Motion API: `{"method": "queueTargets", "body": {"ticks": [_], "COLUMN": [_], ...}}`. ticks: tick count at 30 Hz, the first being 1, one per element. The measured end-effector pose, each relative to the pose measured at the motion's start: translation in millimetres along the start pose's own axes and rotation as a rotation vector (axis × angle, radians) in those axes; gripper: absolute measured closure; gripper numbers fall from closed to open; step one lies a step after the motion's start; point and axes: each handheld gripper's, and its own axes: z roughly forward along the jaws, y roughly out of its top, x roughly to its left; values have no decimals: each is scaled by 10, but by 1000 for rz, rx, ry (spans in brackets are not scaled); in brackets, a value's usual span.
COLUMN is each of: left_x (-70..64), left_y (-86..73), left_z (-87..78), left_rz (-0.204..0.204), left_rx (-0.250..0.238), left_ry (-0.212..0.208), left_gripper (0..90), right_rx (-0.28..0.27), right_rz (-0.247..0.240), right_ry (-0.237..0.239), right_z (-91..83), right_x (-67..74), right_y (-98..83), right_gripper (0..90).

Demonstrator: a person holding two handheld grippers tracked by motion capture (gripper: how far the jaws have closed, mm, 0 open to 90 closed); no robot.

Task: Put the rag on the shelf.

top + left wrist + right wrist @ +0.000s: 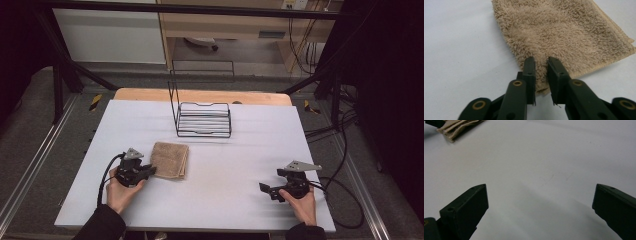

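Terry cloth, tan and thick-piled — the folded towel [170, 160] lies flat on the white surface [225, 150], left of centre and nearer you than the black wire rack [204, 119]. Your left gripper [541, 65] has its fingers [530, 68] drawn close together over the towel's near corner, with pile bunched up in the narrow gap; they look to be pinching the cloth, though how many layers are caught you cannot tell, since the fingers cover the edge itself. Expect it to be light, soft and limp: lifted by one corner it would likely sag and may fall open, so a bite well in from the corner, through all the layers, should hold better than a nip at the stitched hem. It will not slip much — the pile gives grip — and nothing about it is fragile. Your right gripper [540, 202] sits low over bare surface well to the right, its fingers wide apart and holding nothing; in its own view the stacked folds of the towel [456, 128] show at the top left, cut off by the frame. The towel's underside is hidden, and the rack's far side blurs into the background.
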Motion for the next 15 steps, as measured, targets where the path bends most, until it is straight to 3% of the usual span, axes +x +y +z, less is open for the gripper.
{"method": "queueTargets", "body": {"ticks": [10,15], "left_x": [41,60], "left_y": [14,18], "left_z": [-30,-138], "left_rz": [-31,-33], "left_rx": [4,-5], "left_ry": [-24,-31], "left_gripper": [854,860], "right_rx": [2,3], "right_rz": [0,2], "right_ry": [2,3], "right_z": [0,-2], "right_x": [0,2], "right_y": [0,0], "right_gripper": [8,8]}}
